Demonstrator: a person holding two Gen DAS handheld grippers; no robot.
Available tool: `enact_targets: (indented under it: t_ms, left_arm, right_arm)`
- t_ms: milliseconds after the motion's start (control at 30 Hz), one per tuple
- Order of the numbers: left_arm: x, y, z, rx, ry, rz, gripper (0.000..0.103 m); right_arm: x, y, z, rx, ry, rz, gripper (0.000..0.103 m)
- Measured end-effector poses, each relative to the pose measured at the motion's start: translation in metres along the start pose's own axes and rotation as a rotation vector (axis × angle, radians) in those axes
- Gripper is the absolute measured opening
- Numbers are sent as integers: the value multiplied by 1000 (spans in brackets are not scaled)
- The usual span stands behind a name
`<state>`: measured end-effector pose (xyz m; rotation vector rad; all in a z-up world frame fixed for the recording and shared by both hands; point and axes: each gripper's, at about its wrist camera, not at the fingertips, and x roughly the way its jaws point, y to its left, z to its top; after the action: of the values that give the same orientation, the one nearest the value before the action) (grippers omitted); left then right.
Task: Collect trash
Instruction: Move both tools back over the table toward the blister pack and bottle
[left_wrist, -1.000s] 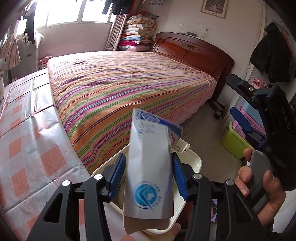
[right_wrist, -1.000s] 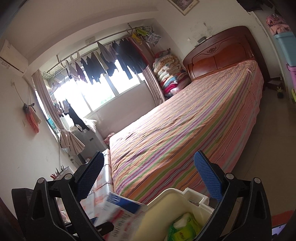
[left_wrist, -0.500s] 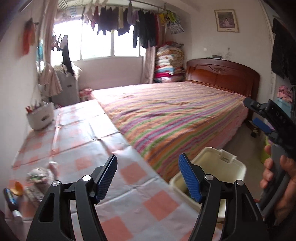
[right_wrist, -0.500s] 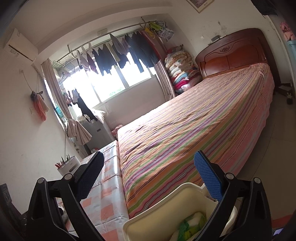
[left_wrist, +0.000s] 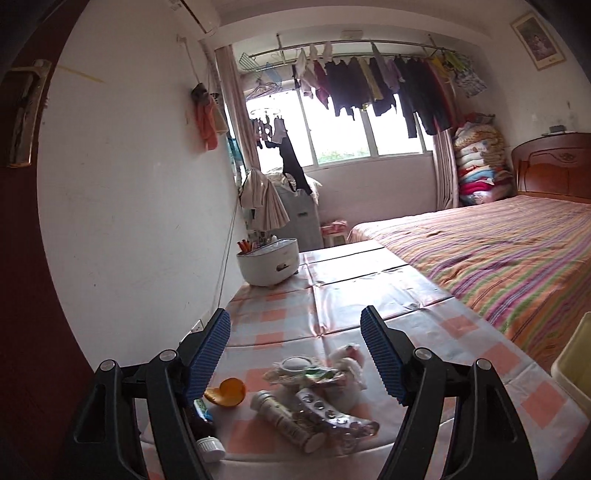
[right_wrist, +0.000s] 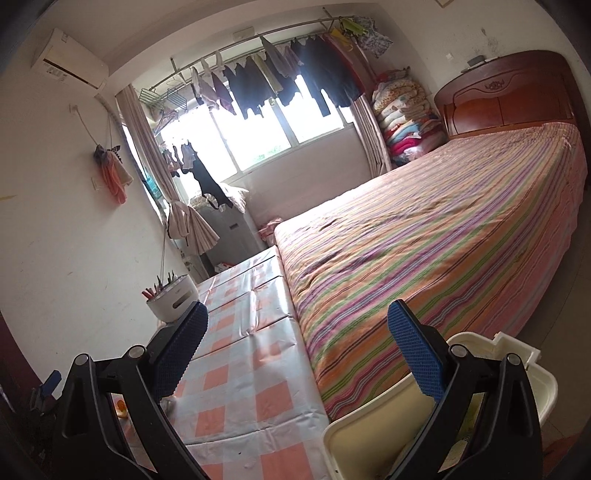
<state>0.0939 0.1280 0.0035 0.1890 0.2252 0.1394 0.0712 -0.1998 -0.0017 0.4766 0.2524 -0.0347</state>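
Bed (right_wrist: 424, 236): a wide mattress under a pink, green and purple striped cover fills the right of the room, running back to a dark wooden headboard.
Surface (left_wrist: 369, 295): a long top under a glossy orange-and-white checked cloth runs beside the bed toward the window; a white tub of pens (left_wrist: 267, 260) stands at its far left, near the wall.
Bin (right_wrist: 373, 424): a cream plastic container sits off the near end of the surface by the bed's corner, low in the right wrist view; its rim shows at the right edge of the left wrist view.
Right gripper (right_wrist: 299, 354): released, its blue-padded jaws wide apart and holding nothing, hovering with the bin's near rim below its right jaw.
Left gripper (left_wrist: 295, 358): released, jaws spread wide and empty, poised above the near end of the surface.
Trash pile (left_wrist: 317, 373): a loose heap of crumpled wrappers and white tissue lies on the surface between and just below the left gripper's jaws, touching neither pad.
Blister packs (left_wrist: 332, 413): silver foil strips lie at the pile's near side, against a tipped-over tube (left_wrist: 288, 419).
Orange cap (left_wrist: 227, 392): rests left of the pile, close to the left jaw.
White cap (left_wrist: 209, 447): lies at the near edge, beside a dark object too blurred to identify.
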Motion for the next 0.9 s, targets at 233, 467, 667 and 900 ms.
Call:
enact_targets:
  t_ms: [233, 467, 667, 900]
  left_arm:
    - [10, 46, -13, -97, 89, 0, 77]
    - [16, 82, -20, -192, 149, 4, 77]
    - [18, 123, -30, -269, 189, 24, 77]
    - [28, 157, -47, -306, 290, 25, 77]
  right_arm:
    - [13, 17, -10, -18, 41, 24, 96]
    - [19, 33, -18, -52, 74, 47, 96]
    - [30, 54, -29, -99, 119, 85, 96]
    - [48, 100, -56, -200, 224, 186, 96]
